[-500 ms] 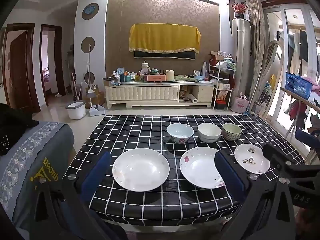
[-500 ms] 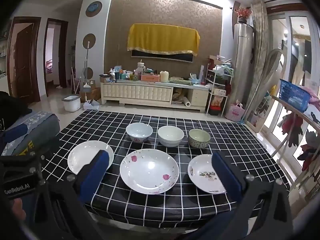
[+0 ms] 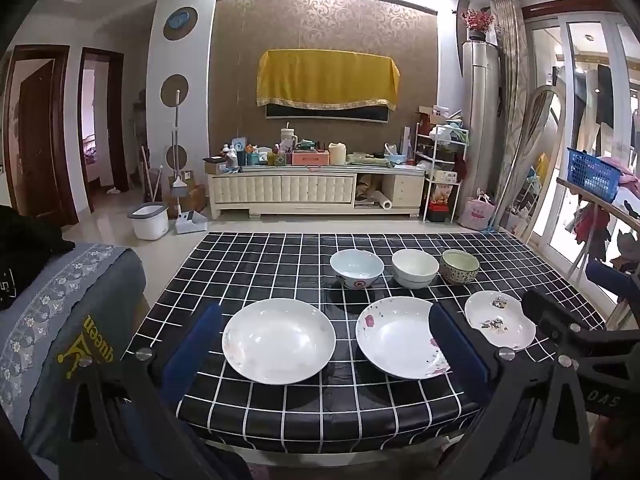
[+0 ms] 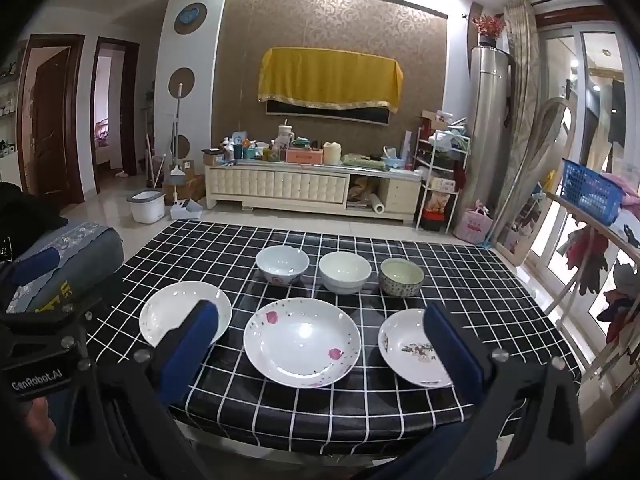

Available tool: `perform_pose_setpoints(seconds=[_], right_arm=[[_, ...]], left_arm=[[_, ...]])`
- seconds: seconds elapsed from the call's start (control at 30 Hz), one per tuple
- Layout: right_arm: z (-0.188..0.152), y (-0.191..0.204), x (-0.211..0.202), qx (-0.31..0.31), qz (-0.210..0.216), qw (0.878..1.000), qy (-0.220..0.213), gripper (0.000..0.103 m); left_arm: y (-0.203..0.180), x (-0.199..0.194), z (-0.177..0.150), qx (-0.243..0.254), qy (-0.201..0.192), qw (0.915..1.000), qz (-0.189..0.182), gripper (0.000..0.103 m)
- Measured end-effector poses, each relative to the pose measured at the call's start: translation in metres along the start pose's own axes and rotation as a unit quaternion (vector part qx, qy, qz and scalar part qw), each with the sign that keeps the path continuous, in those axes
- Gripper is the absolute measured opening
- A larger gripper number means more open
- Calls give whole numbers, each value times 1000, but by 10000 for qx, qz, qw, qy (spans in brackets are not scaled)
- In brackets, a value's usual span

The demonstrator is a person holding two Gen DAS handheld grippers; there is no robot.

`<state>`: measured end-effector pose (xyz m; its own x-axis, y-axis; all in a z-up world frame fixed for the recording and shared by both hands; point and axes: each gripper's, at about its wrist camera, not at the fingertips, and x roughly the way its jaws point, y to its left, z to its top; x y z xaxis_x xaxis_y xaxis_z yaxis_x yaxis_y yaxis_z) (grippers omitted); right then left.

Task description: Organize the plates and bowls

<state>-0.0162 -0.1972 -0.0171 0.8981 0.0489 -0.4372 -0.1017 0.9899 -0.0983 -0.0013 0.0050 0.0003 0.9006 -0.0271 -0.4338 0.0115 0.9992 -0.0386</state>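
Left gripper wide open, empty, framing plain plate, right gripper likewise around speckled plate.

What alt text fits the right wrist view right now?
Three plates sit in a front row on a black grid-patterned table: a plain white plate, a pink-flowered plate and a small patterned plate. Behind them stand three bowls. The open right gripper hovers in front, holding nothing.

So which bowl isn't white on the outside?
The patterned bowl at the right end of the back row: dark speckled outside, while the other two bowls are pale.
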Motion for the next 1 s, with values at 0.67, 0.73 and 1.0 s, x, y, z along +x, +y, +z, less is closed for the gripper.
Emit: perform_pose_setpoints(seconds=[0.67, 0.73, 1.0], right_arm=[[-1, -2, -2, 25, 38, 10000, 42, 103], [-1, -1, -3, 21, 39, 10000, 36, 103], [1, 1, -5, 14, 55, 10000, 42, 103]], left_arm=[[-1, -2, -3, -65, 120, 9999, -63, 103], [0, -4, -3, -104, 47, 9999, -66, 103], [-2, -3, -4, -41, 103, 9999, -46, 103]])
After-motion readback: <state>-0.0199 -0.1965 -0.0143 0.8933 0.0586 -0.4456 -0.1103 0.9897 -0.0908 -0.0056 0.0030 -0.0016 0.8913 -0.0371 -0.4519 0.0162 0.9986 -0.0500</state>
